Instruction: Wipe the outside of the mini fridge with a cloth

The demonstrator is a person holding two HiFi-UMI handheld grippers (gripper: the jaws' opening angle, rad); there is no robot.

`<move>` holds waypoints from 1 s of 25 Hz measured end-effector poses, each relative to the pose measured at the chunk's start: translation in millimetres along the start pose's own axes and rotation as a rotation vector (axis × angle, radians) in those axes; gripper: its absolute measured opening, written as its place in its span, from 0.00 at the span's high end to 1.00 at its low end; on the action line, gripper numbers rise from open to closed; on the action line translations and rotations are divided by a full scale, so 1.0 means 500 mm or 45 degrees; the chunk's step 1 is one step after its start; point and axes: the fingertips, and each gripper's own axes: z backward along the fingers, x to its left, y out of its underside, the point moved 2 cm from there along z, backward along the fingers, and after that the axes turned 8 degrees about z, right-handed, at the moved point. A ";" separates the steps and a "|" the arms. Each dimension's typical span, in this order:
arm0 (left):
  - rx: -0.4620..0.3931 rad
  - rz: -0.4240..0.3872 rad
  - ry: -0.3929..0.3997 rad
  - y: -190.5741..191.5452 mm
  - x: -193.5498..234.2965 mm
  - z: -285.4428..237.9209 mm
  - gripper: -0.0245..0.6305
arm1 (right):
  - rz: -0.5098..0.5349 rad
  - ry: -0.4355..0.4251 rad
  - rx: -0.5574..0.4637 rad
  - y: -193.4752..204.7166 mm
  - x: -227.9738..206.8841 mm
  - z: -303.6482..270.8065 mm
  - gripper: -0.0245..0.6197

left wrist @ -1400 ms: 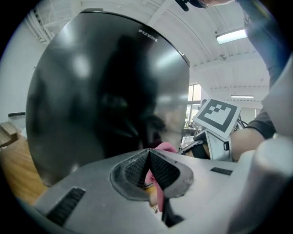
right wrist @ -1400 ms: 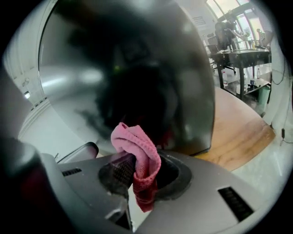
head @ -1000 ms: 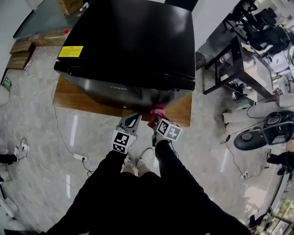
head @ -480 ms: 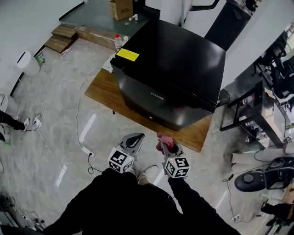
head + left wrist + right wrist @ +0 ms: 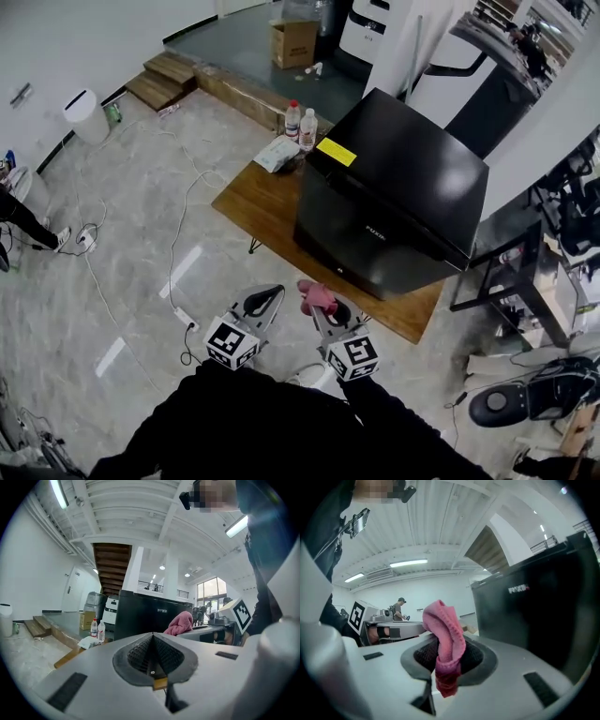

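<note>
The mini fridge point(image 5: 394, 202) is standing on the low wooden table point(image 5: 262, 202). I am holding my left gripper point(image 5: 263, 300) with jaws pressed together, and my right gripper point(image 5: 326, 313) is pinching the pink cloth point(image 5: 317, 296), apart from the fridge.

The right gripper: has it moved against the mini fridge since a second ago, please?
Yes: the right gripper with its cloth backed away from the mini fridge.

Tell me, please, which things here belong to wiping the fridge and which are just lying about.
For the job:
- black mini fridge
- pink cloth, clamped in the right gripper

Just lying about:
- two bottles and a white packet on the wooden table
- cardboard box
- power strip on the floor
</note>
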 end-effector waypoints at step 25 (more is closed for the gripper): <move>-0.122 0.001 0.089 -0.250 0.527 0.061 0.96 | -0.151 0.150 -0.206 -0.201 0.098 -0.567 0.83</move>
